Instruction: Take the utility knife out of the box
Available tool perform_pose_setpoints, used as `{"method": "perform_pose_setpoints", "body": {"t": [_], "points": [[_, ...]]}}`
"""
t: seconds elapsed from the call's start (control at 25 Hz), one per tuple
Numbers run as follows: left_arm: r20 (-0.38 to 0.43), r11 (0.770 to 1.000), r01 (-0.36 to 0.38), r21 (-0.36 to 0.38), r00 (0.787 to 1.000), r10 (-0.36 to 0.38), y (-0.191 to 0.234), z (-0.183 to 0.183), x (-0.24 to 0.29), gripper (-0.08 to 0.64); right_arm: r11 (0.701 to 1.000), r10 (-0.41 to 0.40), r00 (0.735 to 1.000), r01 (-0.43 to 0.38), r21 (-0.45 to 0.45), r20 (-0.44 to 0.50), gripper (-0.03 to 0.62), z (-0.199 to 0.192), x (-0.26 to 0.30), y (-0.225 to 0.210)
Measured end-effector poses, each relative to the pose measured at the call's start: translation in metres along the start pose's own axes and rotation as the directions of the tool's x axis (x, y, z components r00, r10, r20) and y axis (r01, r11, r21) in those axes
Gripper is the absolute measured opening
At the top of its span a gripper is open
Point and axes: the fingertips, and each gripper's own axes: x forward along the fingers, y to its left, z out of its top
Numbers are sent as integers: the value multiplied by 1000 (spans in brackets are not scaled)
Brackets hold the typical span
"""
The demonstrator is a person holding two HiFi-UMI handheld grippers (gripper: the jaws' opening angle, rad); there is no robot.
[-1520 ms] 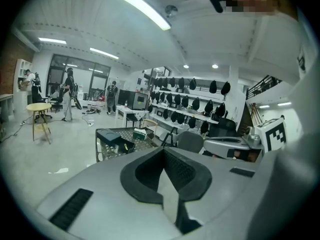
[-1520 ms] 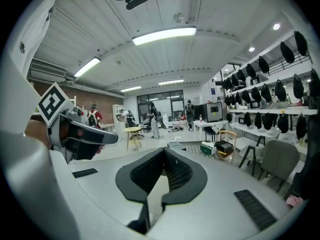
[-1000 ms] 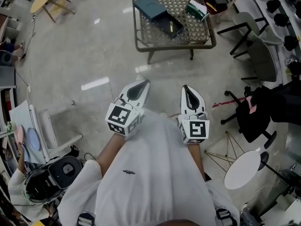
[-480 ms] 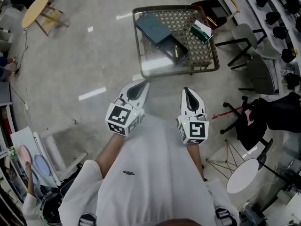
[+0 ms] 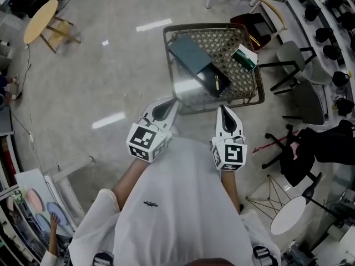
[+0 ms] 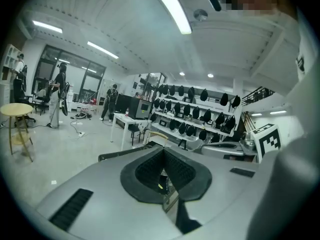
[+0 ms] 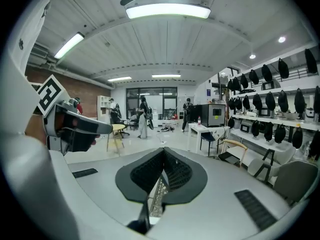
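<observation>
- The person has walked up to the low table point(image 5: 206, 26). A second ago it lay well ahead on the floor; now its near edge sits just past the tips of both tools, at twelve o'clock from them.
- The two tools have kept the same pose through the walk, side by side in front of the chest and pointing forward.
- The left gripper point(image 5: 170, 105) has its jaws closed tip to tip, with nothing in them.
- The right gripper point(image 5: 223, 113) is the same, pinched together and empty.
- To my eye this is only the approach. Nothing on the table has been touched, and both tools would have to open before they could take anything.
- The dark box point(image 5: 190, 54) lies on the table at about eleven o'clock from the table's middle, and its tray point(image 5: 212, 81) is slid out toward five o'clock.
- The utility knife point(image 5: 216, 83) seems to be the slim dark thing with a yellow fleck lying in that tray. It is too small to make out the blade or handle.
- A green-and-white packet point(image 5: 244, 56) sits near the table's two o'clock corner. I cannot read what it is.
- Both gripper views look out across the room, so the table shows there only as a sliver behind the closed jaws.
- The white shirt point(image 5: 177, 198) hides most of the forearms.
</observation>
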Motion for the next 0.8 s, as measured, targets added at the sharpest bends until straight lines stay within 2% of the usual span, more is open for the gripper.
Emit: {"method": "perform_pose_setpoints", "body": {"t": [0.16, 0.6, 0.8], "points": [[-6, 1000, 11, -1, 1000, -11, 21, 4, 14, 2, 1000, -12, 1000, 12, 3, -15, -2, 0, 21, -1], [-66, 998, 9, -54, 998, -13, 24, -5, 48, 2, 1000, 17, 995, -17, 1, -94, -2, -15, 52, -24], [-89, 999, 8, -50, 996, -13, 28, -14, 68, 1, 1000, 23, 993, -21, 22, -113, -2, -31, 71, -38]]}}
